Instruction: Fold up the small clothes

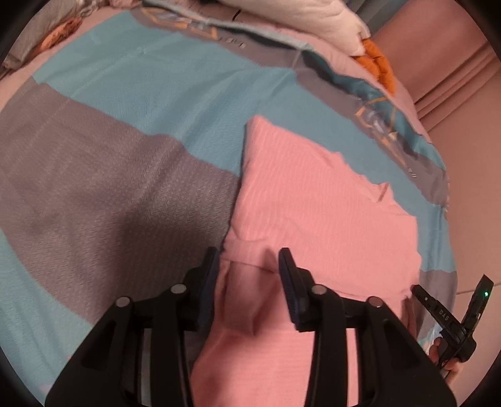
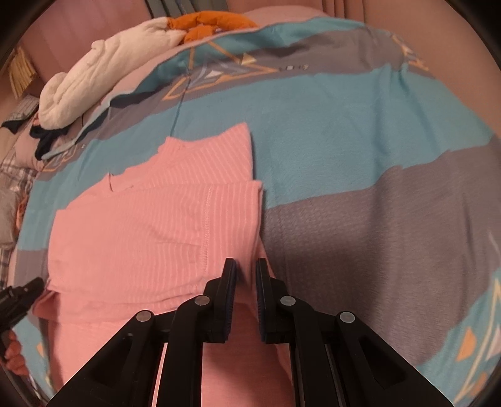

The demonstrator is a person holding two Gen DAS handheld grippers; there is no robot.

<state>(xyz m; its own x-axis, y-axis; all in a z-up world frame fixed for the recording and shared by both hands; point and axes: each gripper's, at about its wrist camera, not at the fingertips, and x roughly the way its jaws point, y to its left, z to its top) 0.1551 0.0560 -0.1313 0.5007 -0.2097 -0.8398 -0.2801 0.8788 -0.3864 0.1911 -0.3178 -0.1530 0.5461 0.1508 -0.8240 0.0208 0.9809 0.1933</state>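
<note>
1. Pink striped garment (image 2: 162, 219) lies on the bedspread (image 2: 375, 141), centre-left of the right wrist view and centre-right of the left wrist view (image 1: 313, 200). Partly folded: an upper layer with a stitched seam overlaps the flat part behind it, edges fairly square.

2. Right gripper (image 2: 245, 266), bottom centre of its view: jaws drawn nearly together, a thin fold of pink cloth pinched between the pads at the garment's right edge.

3. Left gripper (image 1: 249, 255), bottom centre of its view: jaws spread partway, straddling a raised ridge of pink cloth. Pads not visibly pressing on it; reads as a loose hold or a release.

4. Step in hand, as I judge it: a fold of the near portion, right side held, left side let go or being re-gripped.

5. Next move likely calls for the left jaws to clear the ridge or re-pinch the left edge, then both edges carried level so the layers stay aligned.

6. Outward: white bundle (image 2: 103, 78) and orange cloth (image 2: 213, 20) at upper left of the right view, well apart from the work.
</note>
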